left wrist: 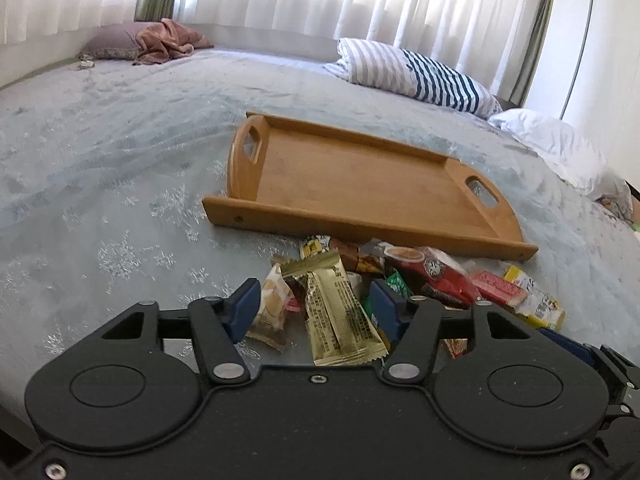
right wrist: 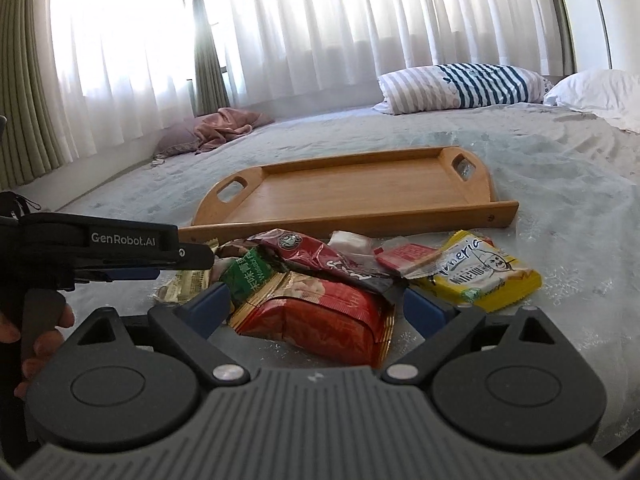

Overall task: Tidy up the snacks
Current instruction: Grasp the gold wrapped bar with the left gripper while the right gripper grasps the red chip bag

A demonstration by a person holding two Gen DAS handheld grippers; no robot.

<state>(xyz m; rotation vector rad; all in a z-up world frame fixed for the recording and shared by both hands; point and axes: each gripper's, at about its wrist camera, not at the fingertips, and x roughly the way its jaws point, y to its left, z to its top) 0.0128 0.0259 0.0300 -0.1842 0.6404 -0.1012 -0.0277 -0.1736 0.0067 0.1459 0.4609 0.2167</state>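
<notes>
The snacks pile (left wrist: 400, 280) sits on the bedspread (left wrist: 120, 160) just in front of the wooden tray (left wrist: 352, 176), which is bare. Left gripper (left wrist: 314, 304) straddles a gold bar packet (left wrist: 336, 312), pads not touching; right gripper (right wrist: 316, 304) spread around a red pack (right wrist: 320, 320). Overlapping wrappers could snag neighbours - slippery foil too

white pillow (right wrist: 600, 92) cut off, buried green packet (left wrist: 396, 282)

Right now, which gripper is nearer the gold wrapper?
Left. The left gripper has its jaws on either side of the gold wrapper, not visibly pressing it. The right gripper straddles the red packet, further along the pile.
</notes>
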